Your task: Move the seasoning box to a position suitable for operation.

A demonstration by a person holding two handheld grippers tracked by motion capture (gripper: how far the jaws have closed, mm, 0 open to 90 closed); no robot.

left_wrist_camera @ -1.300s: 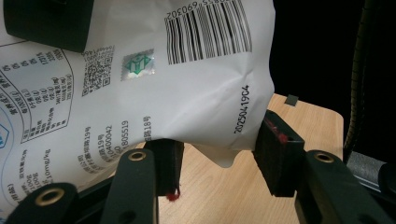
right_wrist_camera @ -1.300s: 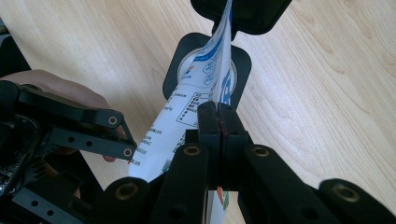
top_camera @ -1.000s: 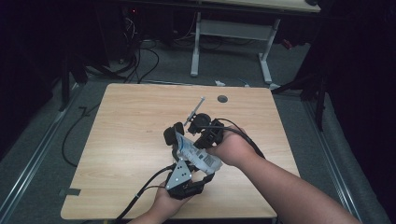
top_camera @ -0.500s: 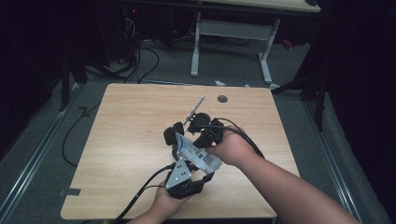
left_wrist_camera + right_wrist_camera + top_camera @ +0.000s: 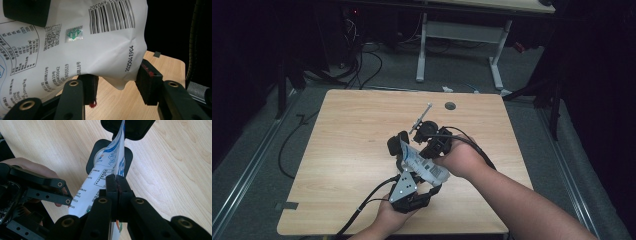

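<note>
- Nothing is shifting between the earlier high-view pictures and now: we are seeing both hands, both tongs and the white pouch (image 5: 422, 163) sitting in the same places.
- We are holding the pouch up off the worktop (image 5: 347, 150), near its middle and toward our side, between the two tongs.
- We are clenching the right tongs (image 5: 116, 185) on a thin flat edge of the pouch; in the right gripper view the two jaws are meeting tight with the printed sheet running up between them.
- We are keeping the left tongs (image 5: 117, 82) partly apart around the bulging lower corner of the pouch; in the left gripper view the right-hand pad is touching the white film by the printed date code, while the other pad is sitting under the pouch, so we are judging this a loose hold on the pouch rather than a firm pinch.
- We are also seeing a round black clip-like piece (image 5: 110, 152) behind the pouch in the right gripper view, and another dark block at its top edge; what they are doing we cannot tell.
- A slim metal tool (image 5: 420, 117) is lying on the worktop just beyond the hands, untouched.
- As we are judging it, the pick-up and two-handed hold are done; whatever is being done with the pouch itself, opening, folding or setting down, is still ahead.
</note>
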